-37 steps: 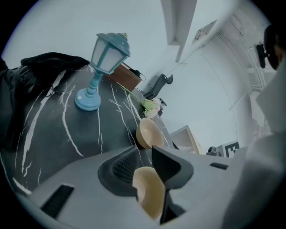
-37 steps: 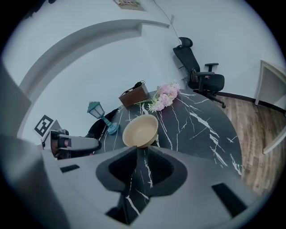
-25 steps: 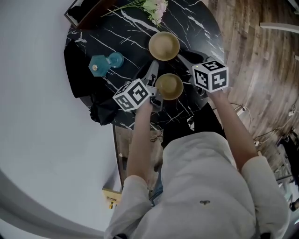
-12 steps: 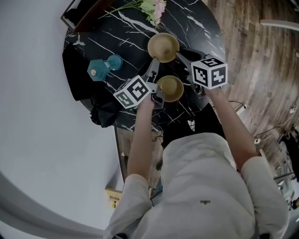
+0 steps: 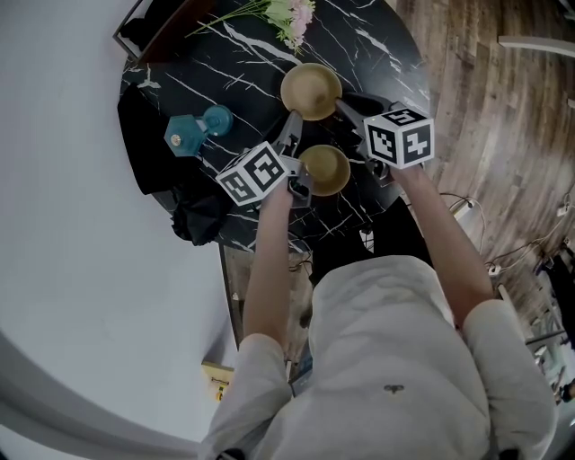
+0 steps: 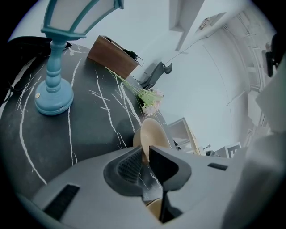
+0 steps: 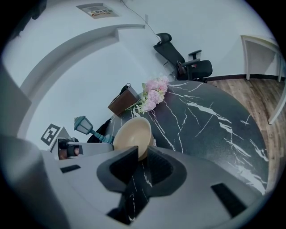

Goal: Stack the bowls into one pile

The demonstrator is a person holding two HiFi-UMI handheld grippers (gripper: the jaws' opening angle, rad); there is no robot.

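Pinch grip on far bowl at opposite rim edges: left gripper and right gripper just closing, rim between pads. Near bowl just beside, on table. Probably light, rigid, slick; squeeze rim firmly, lift level.

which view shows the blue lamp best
The left gripper view: the blue lamp stands large and close, base and post clear. The head view shows it small from above; the right gripper view, tiny.

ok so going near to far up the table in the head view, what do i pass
near bowl → far bowl → flowers
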